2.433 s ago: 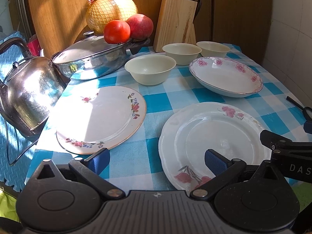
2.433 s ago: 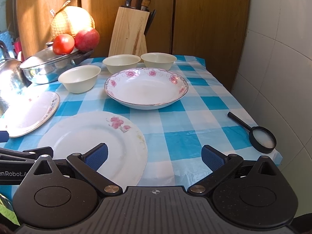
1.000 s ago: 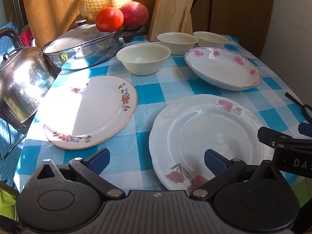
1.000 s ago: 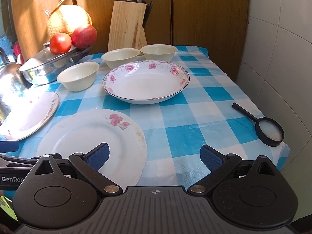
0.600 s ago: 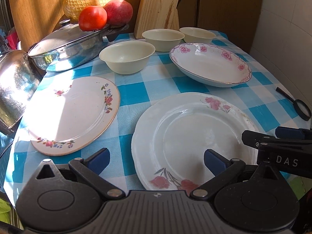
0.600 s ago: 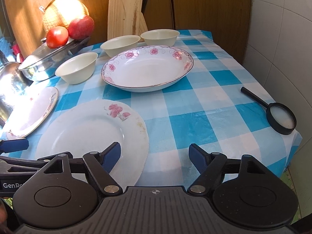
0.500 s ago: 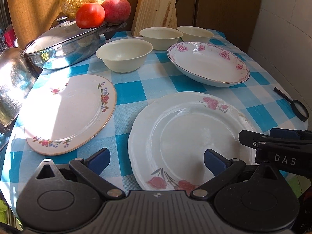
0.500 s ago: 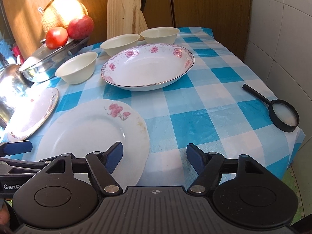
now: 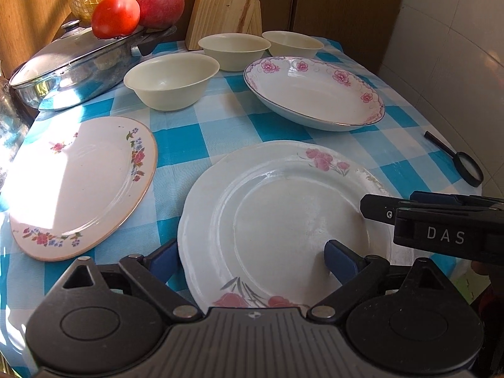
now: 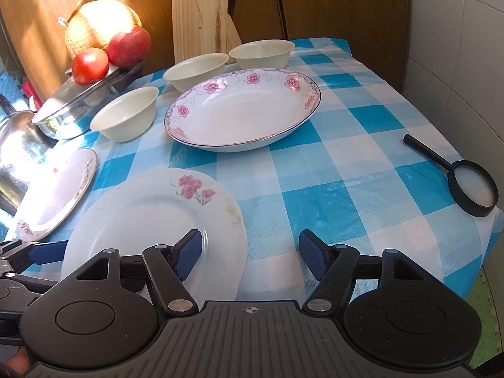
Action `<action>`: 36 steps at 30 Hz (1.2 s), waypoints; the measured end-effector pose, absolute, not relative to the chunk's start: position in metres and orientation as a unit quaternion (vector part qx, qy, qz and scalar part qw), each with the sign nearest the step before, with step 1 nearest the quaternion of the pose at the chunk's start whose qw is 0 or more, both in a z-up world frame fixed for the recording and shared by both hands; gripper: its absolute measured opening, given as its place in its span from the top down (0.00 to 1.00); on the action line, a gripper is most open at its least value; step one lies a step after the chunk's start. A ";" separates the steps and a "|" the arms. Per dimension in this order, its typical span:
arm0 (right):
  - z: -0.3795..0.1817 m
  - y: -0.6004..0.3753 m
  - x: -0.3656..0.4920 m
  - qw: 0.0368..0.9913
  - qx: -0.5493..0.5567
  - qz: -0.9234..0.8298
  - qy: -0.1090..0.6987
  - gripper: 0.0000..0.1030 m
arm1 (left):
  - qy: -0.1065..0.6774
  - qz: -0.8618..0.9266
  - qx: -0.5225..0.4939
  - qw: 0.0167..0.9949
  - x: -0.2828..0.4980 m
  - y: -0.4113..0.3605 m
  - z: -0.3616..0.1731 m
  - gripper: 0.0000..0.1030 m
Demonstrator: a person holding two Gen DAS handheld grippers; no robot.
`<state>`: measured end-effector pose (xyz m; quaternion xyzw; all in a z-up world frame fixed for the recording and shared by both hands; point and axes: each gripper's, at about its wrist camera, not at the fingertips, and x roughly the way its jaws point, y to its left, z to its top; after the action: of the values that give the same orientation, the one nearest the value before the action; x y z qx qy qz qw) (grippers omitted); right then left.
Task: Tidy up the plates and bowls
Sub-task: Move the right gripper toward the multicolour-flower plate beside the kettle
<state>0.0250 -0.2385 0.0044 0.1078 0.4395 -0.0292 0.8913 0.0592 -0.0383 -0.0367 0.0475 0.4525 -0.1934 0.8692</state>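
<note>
While both hover low, left gripper (image 9: 252,260) and right gripper (image 10: 250,253) agape, straddling white plate (image 9: 283,208) rim, gripping nothing.

Checked tablecloth (image 9: 220,126) bears plates (image 9: 277,220), bowls (image 9: 171,82), perhaps a magnifier (image 10: 472,186).

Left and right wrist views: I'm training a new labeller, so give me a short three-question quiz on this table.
1. How many plain cream bowls stand on the table?
2. True or false: the magnifying glass lies inside the deep floral dish.
3. What spans the near white plate's rim? A) left gripper B) kettle C) tomato

Key: 1) three; 2) false, it lies on the tablecloth; 3) A.
</note>
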 end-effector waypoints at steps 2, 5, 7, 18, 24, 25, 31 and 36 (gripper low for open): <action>0.005 -0.242 0.025 0.889 0.121 -0.020 0.441 0.27 | 0.453 -0.196 0.042 0.869 0.061 -0.037 -0.036 0.12; 0.005 -0.247 0.027 0.883 0.151 0.005 0.444 0.29 | 0.453 -0.202 0.038 0.867 0.061 -0.037 -0.035 0.13; 0.005 -0.248 0.027 0.879 0.164 0.020 0.447 0.32 | 0.453 -0.212 0.038 0.865 0.061 -0.040 -0.035 0.14; 0.003 -0.265 0.025 0.867 0.210 0.034 0.450 0.47 | 0.448 -0.215 0.057 0.866 0.065 -0.049 -0.037 0.12; 0.004 -0.272 0.033 0.859 0.207 0.047 0.467 0.53 | 0.457 -0.210 0.060 0.862 0.076 -0.057 -0.037 0.09; 0.004 -0.273 0.034 0.859 0.206 0.046 0.467 0.54 | 0.458 -0.210 0.059 0.862 0.078 -0.058 -0.037 0.09; 0.008 -0.272 0.034 0.864 0.212 0.048 0.455 0.54 | 0.465 -0.202 0.025 0.862 0.082 -0.049 -0.034 0.14; 0.012 -0.271 0.035 0.867 0.217 0.057 0.445 0.54 | 0.458 -0.199 0.025 0.866 0.078 -0.044 -0.031 0.15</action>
<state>0.0352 -0.2714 0.0123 0.2173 0.4451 0.0571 0.8668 0.0782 -0.0437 -0.0314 0.0245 0.4578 -0.1987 0.8662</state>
